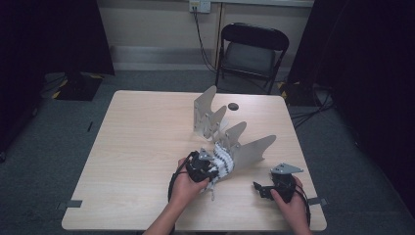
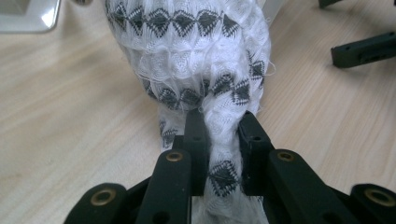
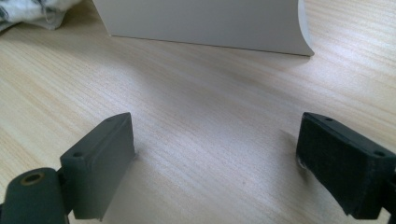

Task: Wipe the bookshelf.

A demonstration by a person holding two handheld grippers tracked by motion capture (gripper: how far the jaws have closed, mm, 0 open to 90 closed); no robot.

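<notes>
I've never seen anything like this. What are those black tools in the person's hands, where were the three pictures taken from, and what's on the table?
A person holds two hand-worked clamps. The high view looks down on the pale wooden table; the other two pictures come from cameras riding on each clamp. The left gripper is shut on a white knitted cloth with black diamond patterns. The right gripper is open, holding nothing, above bare wood. A grey metal rack of upright curved fins stands on the table, beside the cloth.

A black folding chair stands beyond the wooden table.
</notes>
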